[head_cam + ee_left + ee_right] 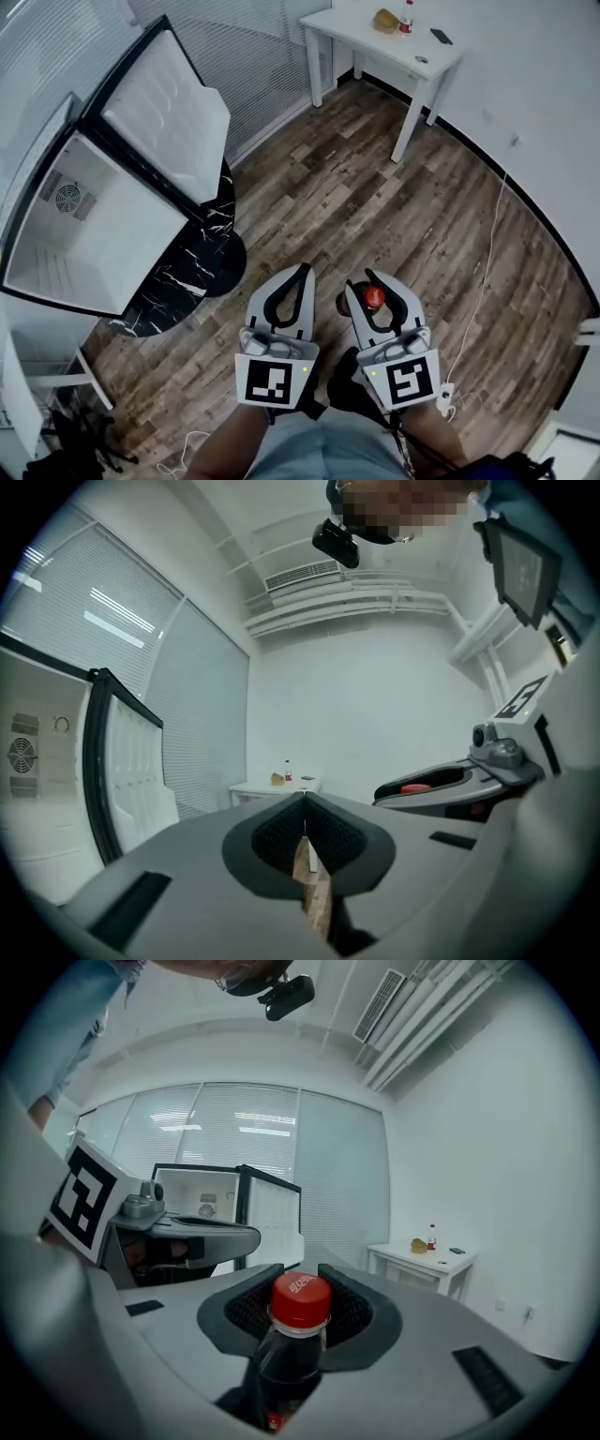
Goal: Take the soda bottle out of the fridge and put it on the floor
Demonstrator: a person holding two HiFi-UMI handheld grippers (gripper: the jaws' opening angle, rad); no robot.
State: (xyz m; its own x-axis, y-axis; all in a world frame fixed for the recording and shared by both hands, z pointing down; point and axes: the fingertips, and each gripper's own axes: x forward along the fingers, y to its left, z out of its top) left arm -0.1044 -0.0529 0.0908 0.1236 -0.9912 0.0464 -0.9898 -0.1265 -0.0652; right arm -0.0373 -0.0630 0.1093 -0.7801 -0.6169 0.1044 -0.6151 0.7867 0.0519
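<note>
Right gripper (375, 292) pinches the soda bottle (289, 1365) by its neck, above the wooden floor (394, 187) and clear of the open fridge (84, 234). Left gripper (286, 298) is pressed together, empty. Dark drink, red cap (301, 1299) — likely heavy, stiff and slick, so the neck just under the cap looks the safest hold.

Wood-plank floor (375, 206) all across, and in its far corner stands a white table (375, 42), up against the wall. On the tabletop, a small red-capped bottle (406, 17) and a yellowish lump (385, 19) sit side by side at the back edge. There's a dark flat thing (441, 37) near the right edge and a small round item (421, 59) by the front corner. At the floor's left, a black marbled round slab (202, 267) carries the open fridge (84, 234). A white cable (489, 262) trails over the planks on the right.
</note>
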